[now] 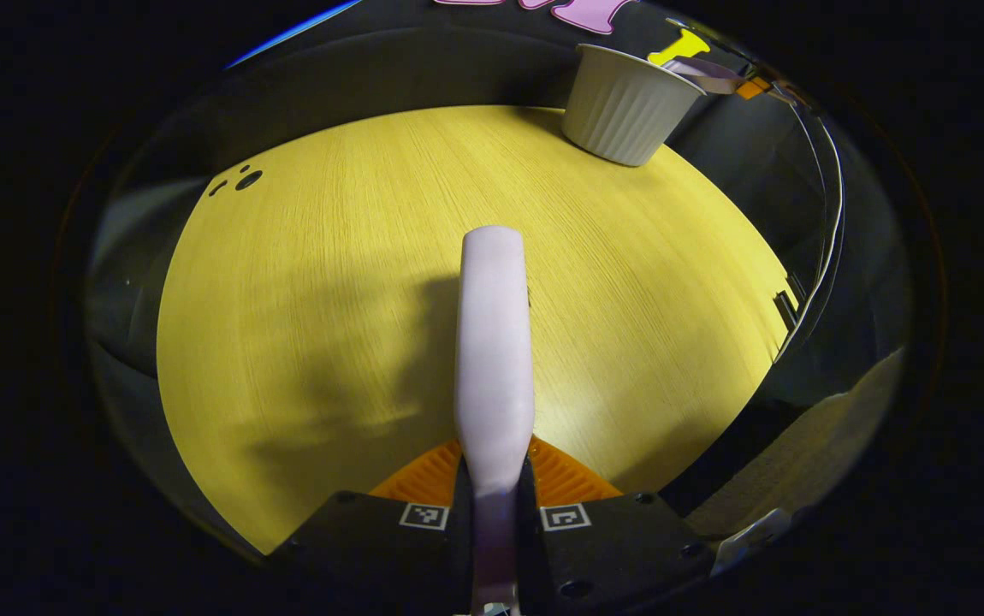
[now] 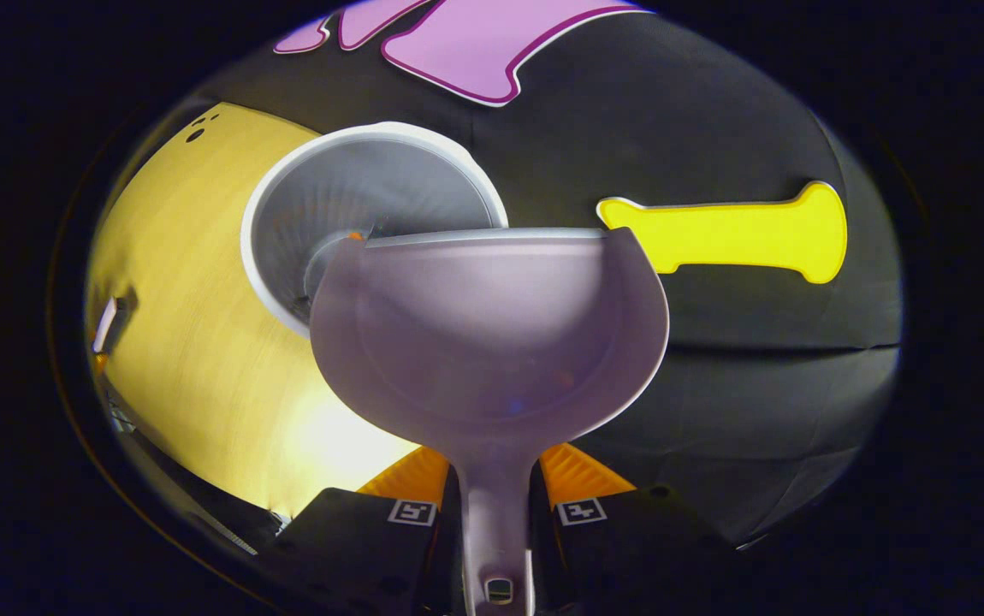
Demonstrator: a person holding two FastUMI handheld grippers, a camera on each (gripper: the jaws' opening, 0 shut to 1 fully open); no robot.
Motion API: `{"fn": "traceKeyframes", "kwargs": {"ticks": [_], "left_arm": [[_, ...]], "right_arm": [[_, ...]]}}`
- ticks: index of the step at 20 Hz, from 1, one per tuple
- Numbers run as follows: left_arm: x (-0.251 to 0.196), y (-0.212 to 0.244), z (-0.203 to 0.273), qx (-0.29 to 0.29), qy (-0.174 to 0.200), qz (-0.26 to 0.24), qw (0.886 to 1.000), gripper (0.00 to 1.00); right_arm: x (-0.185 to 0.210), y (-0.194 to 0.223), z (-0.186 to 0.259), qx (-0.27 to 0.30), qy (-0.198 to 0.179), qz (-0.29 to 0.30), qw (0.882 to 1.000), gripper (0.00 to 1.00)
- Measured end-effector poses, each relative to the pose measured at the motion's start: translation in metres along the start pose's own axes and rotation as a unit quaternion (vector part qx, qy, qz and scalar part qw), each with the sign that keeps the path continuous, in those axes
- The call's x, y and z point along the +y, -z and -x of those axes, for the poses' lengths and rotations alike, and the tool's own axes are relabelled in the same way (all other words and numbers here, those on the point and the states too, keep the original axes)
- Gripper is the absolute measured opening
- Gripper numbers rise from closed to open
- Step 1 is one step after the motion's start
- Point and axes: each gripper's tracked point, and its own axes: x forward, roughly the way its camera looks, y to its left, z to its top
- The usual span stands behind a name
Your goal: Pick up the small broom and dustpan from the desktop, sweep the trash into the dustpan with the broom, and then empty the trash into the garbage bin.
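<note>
My left gripper (image 1: 494,466) is shut on the pale lilac broom (image 1: 494,342), which points forward above the yellow tabletop (image 1: 329,299). The white ribbed garbage bin (image 1: 625,107) stands at the table's far right corner, apart from the broom. My right gripper (image 2: 492,479) is shut on the handle of the lilac dustpan (image 2: 492,334). The pan is held up with its front lip over the open mouth of the bin (image 2: 372,197). A tiny orange scrap (image 2: 356,234) sits at the lip's left end. The pan's inside looks bare.
Small dark holes (image 1: 248,180) mark the table's far left. The table's right edge (image 1: 779,308) drops off to the floor (image 1: 817,445). The black cloth wall (image 2: 714,359) hangs close behind the bin. Tabletop (image 2: 184,299) lies left of the bin.
</note>
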Motion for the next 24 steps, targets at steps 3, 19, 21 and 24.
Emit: {"fn": "traceKeyframes", "kwargs": {"ticks": [3, 19, 21, 24], "left_arm": [[0.0, -0.001, 0.002, -0.005, -0.008, 0.004, 1.0, 0.24], [-0.002, -0.019, 0.001, -0.015, -0.062, -0.001, 0.998, 0.24], [0.002, -0.022, -0.003, -0.013, -0.07, 0.003, 0.997, 0.24], [0.004, -0.021, -0.007, -0.004, -0.087, 0.01, 0.996, 0.27]], "right_arm": [[0.011, 0.004, 0.007, -0.042, -0.027, -0.05, 0.998, 0.33], [0.213, 0.124, 0.07, -0.135, -0.202, -0.163, 0.956, 0.36], [0.255, 0.145, 0.058, -0.115, -0.228, -0.162, 0.953, 0.36], [0.304, 0.179, 0.027, -0.088, -0.247, -0.154, 0.953, 0.36]]}}
